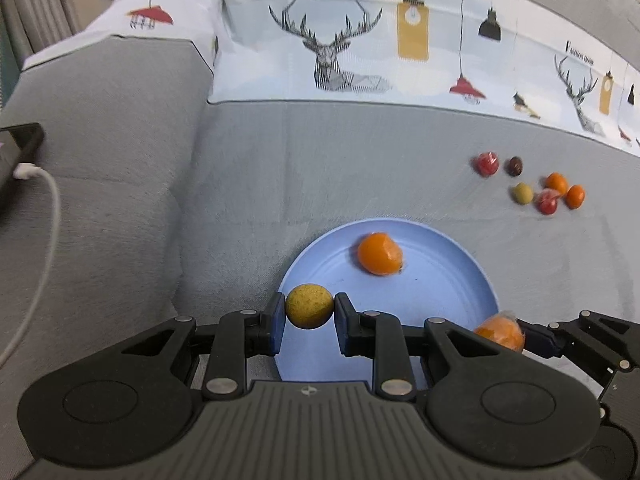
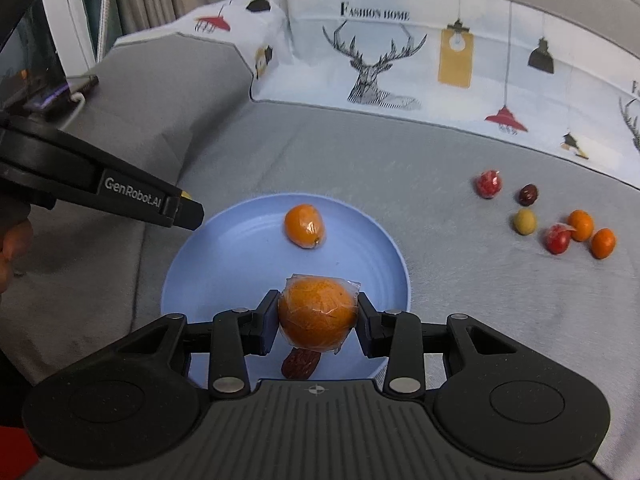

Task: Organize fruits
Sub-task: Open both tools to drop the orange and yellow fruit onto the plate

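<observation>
A light blue plate [image 1: 448, 280] [image 2: 224, 264] lies on the grey sofa seat. An orange [image 1: 379, 254] [image 2: 303, 225] in clear wrap lies in it, and a brown date [image 2: 300, 364] lies near its front edge. My left gripper [image 1: 310, 312] is shut on a yellow-green round fruit [image 1: 309, 305] above the plate's left rim. My right gripper [image 2: 317, 320] is shut on a wrapped orange [image 2: 317, 318] [image 1: 500, 332] above the plate. Several small fruits [image 1: 532, 186] [image 2: 548, 216] lie loose on the seat to the right.
A printed deer cushion cover [image 1: 340, 40] [image 2: 380, 60] runs along the sofa back. A phone with a white cable [image 1: 20, 156] rests on the left armrest. The left gripper's arm [image 2: 120, 196] reaches in over the plate's left side.
</observation>
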`<state>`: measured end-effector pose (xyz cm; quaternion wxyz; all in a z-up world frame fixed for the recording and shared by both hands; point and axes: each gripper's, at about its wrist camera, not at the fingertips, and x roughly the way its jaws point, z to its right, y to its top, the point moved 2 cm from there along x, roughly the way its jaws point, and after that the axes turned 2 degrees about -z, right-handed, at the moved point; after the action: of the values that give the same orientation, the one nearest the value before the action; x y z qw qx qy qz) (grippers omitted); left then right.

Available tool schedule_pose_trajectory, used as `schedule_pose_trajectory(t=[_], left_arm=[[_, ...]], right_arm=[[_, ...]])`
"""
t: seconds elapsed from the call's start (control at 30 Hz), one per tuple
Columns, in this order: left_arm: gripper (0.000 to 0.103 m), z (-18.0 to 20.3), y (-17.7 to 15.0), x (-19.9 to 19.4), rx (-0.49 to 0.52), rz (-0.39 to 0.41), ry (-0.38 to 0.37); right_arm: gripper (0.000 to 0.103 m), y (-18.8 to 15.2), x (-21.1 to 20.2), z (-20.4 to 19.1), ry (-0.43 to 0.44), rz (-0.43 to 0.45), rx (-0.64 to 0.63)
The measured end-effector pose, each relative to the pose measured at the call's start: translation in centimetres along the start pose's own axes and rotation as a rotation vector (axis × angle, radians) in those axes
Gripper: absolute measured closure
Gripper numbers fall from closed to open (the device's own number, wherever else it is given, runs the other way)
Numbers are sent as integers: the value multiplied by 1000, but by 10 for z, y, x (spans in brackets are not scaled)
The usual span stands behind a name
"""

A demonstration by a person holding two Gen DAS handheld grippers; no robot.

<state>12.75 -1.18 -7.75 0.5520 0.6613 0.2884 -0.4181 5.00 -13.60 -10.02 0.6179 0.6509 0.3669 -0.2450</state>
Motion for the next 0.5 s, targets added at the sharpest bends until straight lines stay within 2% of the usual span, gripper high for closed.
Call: schedule_pose_trajectory(t=[0.13, 0.17, 0.2, 0.27, 0.3, 0.33, 0.37, 0.5], left_arm=[[74, 1, 2, 17, 18, -20, 14], [73, 1, 3, 20, 25, -25, 7], [68, 1, 3, 21, 29, -23, 0], [7, 2, 5, 18, 32, -3, 4], [0, 2, 3, 11, 30, 35, 15], [1, 2, 2, 2, 32, 84, 19], [1, 4, 0, -3, 51, 100, 18], [1, 9, -14, -23, 122, 101, 59]], right_arm=[[62, 1, 17, 0, 7, -32, -8], [62, 3, 20, 0, 15, -39, -14], [59, 5, 22, -1, 24, -41, -21], [37, 9, 21, -1, 20, -27, -32], [25, 11, 18, -1, 14, -17, -43], [19, 12, 14, -1, 7, -4, -53], [18, 12, 9, -1, -1, 4, -65], [10, 4, -12, -1, -5, -9, -57]])
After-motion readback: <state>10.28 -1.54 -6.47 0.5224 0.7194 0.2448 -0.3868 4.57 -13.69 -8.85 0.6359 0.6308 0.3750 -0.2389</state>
